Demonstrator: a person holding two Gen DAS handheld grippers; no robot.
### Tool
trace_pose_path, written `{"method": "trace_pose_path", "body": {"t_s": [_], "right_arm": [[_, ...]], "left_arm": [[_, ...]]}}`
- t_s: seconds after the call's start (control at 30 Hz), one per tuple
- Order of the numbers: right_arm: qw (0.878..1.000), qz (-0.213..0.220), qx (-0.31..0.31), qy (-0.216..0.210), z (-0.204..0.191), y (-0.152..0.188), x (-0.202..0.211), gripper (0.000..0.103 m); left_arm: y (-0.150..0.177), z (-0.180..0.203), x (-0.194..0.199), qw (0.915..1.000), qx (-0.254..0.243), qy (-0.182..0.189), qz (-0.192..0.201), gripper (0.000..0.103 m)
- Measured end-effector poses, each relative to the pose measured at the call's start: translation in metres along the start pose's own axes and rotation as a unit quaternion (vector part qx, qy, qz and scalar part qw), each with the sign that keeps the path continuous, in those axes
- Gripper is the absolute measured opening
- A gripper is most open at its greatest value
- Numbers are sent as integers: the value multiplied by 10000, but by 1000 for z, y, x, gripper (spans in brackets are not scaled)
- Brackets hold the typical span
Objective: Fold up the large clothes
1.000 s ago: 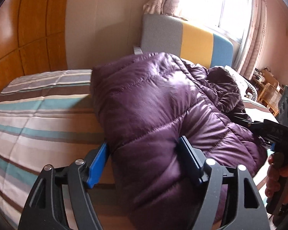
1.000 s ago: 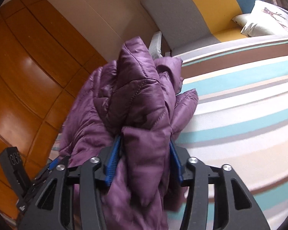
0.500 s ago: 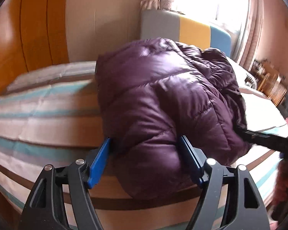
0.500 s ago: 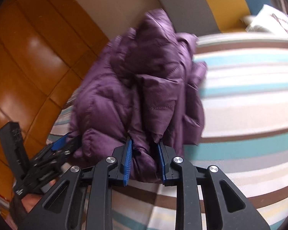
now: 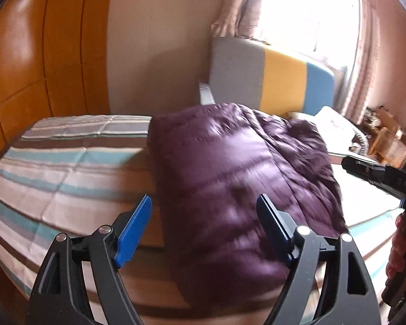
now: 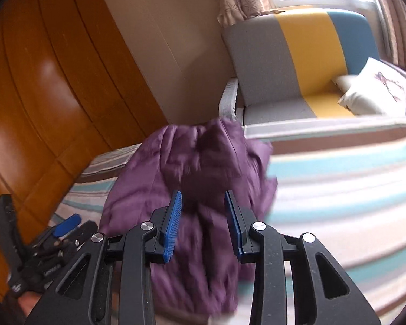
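Both my grips on the purple down jacket (image 5: 230, 189) have let go. My left gripper (image 5: 204, 226) has just spread wider, its pads clear of the bundle. My right gripper's (image 6: 203, 216) jaws have just parted again; fabric lies between them, though blur makes contact uncertain, seemingly none. The jacket rests folded on the striped bed (image 5: 67, 168), near its front edge. I judge this fold set down. Open bedspread lies to either side; the headboard (image 6: 297, 54) stands well apart behind.
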State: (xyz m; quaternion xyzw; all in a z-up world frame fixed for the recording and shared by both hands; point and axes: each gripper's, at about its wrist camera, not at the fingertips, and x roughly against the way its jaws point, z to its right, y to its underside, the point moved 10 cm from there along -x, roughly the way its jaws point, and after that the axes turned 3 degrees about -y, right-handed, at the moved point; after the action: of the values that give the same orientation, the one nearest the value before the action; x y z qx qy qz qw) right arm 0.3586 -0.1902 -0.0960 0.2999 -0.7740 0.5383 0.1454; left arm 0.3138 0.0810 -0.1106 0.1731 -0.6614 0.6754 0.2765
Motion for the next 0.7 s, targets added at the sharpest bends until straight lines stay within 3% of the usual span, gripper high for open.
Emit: {"method": "trace_pose_path", "body": {"t_s": [0.17, 0.27, 0.37, 0.6, 0.7], "right_arm": [[9991, -203, 167, 343, 6, -31, -58, 33], [9949, -644, 123, 764, 28, -23, -93, 33], [9923, -920, -80, 823, 46, 2, -120, 31], [9924, -782, 260, 917, 51, 17, -126, 30], [9930, -681, 356, 899, 41, 12, -111, 32]], "left_arm": [[-13, 2, -43, 9983, -335, -277, -386, 79], [-3, 4, -60, 9972, -410, -253, -575, 81], [7, 8, -69, 9969, -303, -109, -719, 81], [15, 10, -78, 9970, -294, -109, -708, 83], [14, 6, -68, 9976, -140, -171, -653, 91]]}}
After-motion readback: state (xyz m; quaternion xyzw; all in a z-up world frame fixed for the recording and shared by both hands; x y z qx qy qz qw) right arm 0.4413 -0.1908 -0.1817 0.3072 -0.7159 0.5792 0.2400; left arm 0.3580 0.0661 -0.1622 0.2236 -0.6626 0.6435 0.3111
